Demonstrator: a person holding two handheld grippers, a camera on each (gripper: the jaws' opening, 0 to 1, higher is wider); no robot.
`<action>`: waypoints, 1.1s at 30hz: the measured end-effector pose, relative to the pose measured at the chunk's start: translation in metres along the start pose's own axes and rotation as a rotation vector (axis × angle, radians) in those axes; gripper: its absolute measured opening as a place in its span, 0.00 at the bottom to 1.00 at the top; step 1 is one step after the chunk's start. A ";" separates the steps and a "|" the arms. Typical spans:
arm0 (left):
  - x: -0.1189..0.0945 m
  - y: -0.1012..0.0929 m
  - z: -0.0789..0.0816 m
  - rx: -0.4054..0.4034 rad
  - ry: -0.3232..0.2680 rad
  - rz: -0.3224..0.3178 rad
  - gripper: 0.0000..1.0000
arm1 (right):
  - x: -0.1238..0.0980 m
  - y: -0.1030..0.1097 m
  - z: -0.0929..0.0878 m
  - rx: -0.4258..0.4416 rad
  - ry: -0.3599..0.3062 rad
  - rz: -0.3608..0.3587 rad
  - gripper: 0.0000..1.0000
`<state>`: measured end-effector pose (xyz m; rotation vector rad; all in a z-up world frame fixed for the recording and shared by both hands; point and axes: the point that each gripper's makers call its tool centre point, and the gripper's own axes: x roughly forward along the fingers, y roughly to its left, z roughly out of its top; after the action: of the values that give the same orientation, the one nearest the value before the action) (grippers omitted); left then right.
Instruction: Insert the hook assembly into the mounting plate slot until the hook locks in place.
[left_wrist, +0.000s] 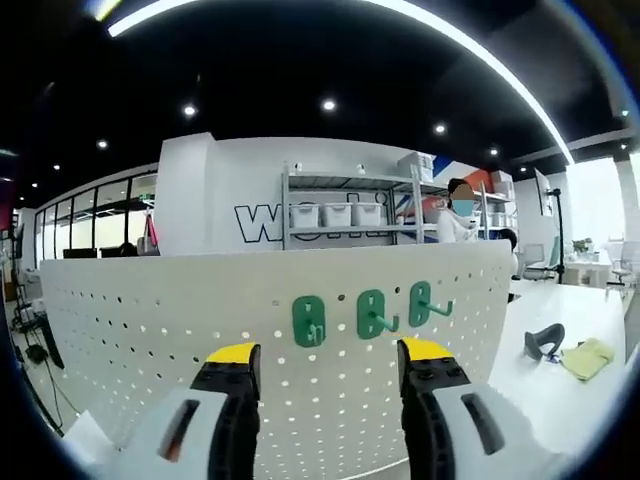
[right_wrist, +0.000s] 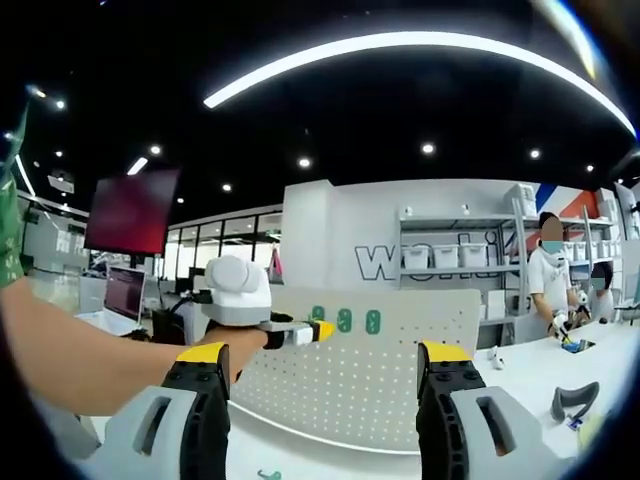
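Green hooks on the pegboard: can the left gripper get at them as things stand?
Probably yes. The left gripper is open and faces the three green hooks on the white pegboard, with nothing between its jaws and them.

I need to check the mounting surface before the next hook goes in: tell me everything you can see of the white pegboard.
The white pegboard stands upright on a white table, a flat panel with regular rows of small round holes. Three green hooks sit side by side near its upper edge. The left claw is open in front of it, apart from the board.
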<state>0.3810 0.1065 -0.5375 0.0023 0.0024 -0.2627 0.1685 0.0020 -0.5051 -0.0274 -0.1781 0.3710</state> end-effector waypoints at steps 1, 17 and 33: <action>0.000 0.000 -0.001 -0.002 0.004 -0.006 0.66 | 0.000 0.001 0.000 -0.001 0.000 0.000 0.78; -0.025 0.012 -0.010 -0.014 0.028 -0.078 0.84 | 0.004 0.022 0.003 0.004 0.001 0.007 0.78; -0.073 0.035 -0.012 -0.035 0.027 -0.111 0.84 | 0.003 0.054 0.004 0.013 0.004 0.021 0.78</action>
<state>0.3193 0.1597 -0.5493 -0.0293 0.0345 -0.3738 0.1510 0.0534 -0.5043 -0.0176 -0.1712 0.3932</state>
